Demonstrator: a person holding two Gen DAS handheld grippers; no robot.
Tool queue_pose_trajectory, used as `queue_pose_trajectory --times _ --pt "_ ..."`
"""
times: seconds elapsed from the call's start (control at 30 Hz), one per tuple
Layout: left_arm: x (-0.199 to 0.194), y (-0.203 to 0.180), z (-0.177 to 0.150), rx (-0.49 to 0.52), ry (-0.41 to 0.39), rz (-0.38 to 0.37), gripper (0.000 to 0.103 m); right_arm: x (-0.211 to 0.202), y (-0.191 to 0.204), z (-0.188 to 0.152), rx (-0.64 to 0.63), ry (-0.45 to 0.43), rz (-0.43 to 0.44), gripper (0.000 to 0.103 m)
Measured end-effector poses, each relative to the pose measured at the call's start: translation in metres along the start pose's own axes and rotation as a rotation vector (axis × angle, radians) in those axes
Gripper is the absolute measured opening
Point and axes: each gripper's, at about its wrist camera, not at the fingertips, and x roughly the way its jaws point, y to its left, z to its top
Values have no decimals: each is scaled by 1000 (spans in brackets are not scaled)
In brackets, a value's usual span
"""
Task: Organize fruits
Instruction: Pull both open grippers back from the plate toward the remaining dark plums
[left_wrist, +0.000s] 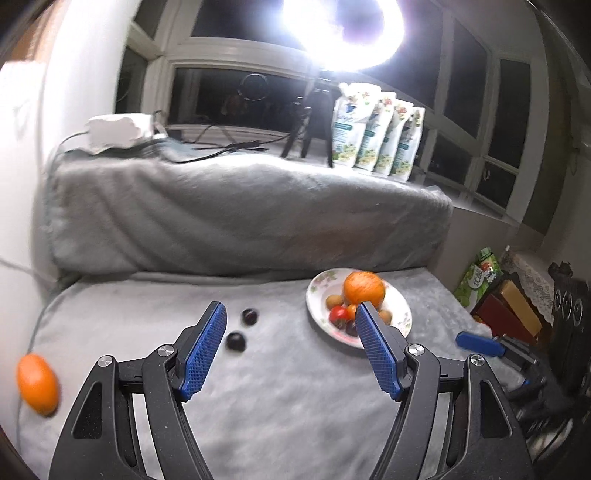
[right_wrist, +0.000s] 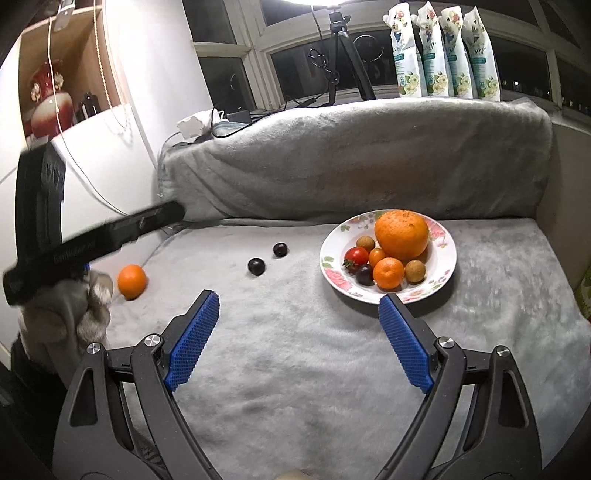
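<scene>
Grey blanket (right_wrist: 295, 369): plush cover over the sofa seat and backrest; every fruit rests on it or on the plate.
Plate (right_wrist: 445, 266): white with a pink flower rim, on the seat towards the right, just beyond the right gripper's far finger.
On the plate: a large orange (right_wrist: 402, 234) at the back, a mandarin (right_wrist: 388, 272) in front of it, a red tomato (right_wrist: 356, 256), a small orange tomato between them, a dark plum (right_wrist: 365, 275) and two brown longans (right_wrist: 414, 271).
Loose plums (right_wrist: 256, 266): two dark ones on the blanket left of the plate, near each other but apart.
Loose mandarin (right_wrist: 132, 280): alone at the seat's left edge, well apart from the plate; in the left wrist view it is blurred (left_wrist: 38, 384).
Left gripper (left_wrist: 291, 341): blue pads spread wide, nothing between them, held above the seat with the nearer loose plum just beside its left pad.
Right gripper (right_wrist: 297, 332): jaws wide apart and empty, above bare blanket in front of the plate.
Gloved hand (right_wrist: 70, 306): at the left edge of the right wrist view, carrying the other tool.
Windowsill: four flowered pouches (right_wrist: 443, 51) in a row, a tripod (right_wrist: 345, 48) with a bright ring light.
</scene>
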Motion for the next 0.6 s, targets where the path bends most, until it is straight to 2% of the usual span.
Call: queue_pose_trajectory --times 0.23,0.4,0.5,0.6 --pt "-24 29 -31 -64 20 63 72 -6 3 2 27 1 49 91" --pt "-41 49 -50 -86 24 106 62 -12 6 1 37 2 91 91" --pt "-46 57 -57 -107 25 115 62 -13 7 2 29 1 100 91" --pt "-50 61 -64 -118 33 113 56 -12 7 5 34 7 117 90"
